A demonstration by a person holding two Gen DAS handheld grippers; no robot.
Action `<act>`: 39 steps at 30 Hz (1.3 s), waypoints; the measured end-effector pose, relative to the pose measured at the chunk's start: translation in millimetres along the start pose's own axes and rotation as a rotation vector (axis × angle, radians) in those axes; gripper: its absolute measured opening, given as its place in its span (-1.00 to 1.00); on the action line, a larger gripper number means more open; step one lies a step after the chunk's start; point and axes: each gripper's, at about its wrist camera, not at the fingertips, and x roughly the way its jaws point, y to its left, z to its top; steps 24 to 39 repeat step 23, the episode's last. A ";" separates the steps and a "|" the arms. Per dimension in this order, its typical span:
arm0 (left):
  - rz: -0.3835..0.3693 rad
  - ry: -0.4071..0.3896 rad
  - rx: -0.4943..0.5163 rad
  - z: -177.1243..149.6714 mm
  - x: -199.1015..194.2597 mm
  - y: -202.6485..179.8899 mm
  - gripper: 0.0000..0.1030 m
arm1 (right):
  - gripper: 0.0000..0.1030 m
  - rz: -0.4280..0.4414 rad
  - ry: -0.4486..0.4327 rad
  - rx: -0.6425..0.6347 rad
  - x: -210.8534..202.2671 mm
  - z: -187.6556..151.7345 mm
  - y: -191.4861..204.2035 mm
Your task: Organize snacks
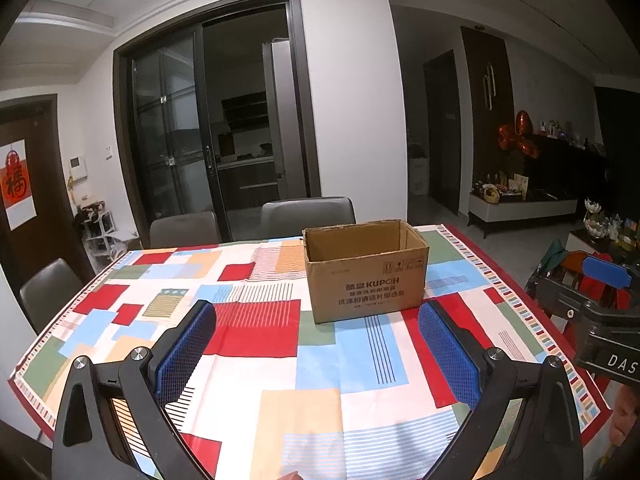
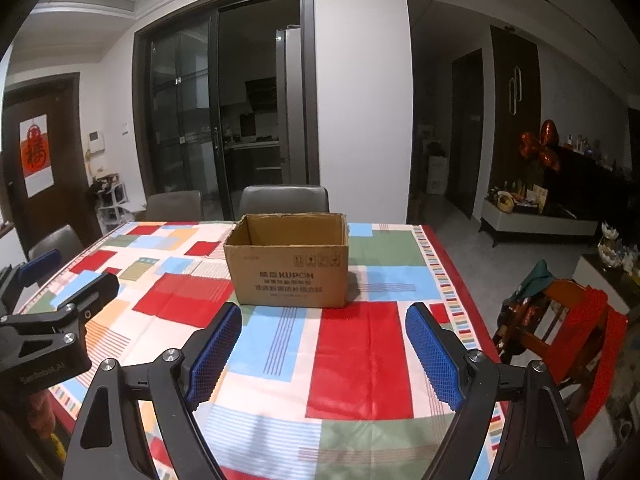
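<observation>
An open brown cardboard box printed KUPOH stands upright on the table's colourful patchwork cloth; the right wrist view shows the same box straight ahead. What lies inside it is hidden. No snacks show in either view. My left gripper hovers open above the cloth, short of the box, nothing between its blue pads. My right gripper is open and empty too, just in front of the box. Each gripper appears at the edge of the other's view: right gripper, left gripper.
Grey chairs stand at the table's far side and another chair at its left. A wooden chair draped with red and green cloth sits off the right edge. Behind are a glass sliding door and a dark sideboard.
</observation>
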 end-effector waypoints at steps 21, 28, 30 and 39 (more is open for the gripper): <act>-0.008 0.007 0.007 -2.7 -1.9 -4.8 1.00 | 0.65 -0.006 -0.002 0.009 -0.3 -3.5 -4.2; -0.008 0.007 0.005 -2.6 -2.2 -4.4 1.00 | 0.65 -0.006 0.000 0.008 0.4 -3.7 -5.0; -0.008 0.007 0.005 -2.6 -2.2 -4.4 1.00 | 0.65 -0.006 0.000 0.008 0.4 -3.7 -5.0; -0.008 0.007 0.005 -2.6 -2.2 -4.4 1.00 | 0.65 -0.006 0.000 0.008 0.4 -3.7 -5.0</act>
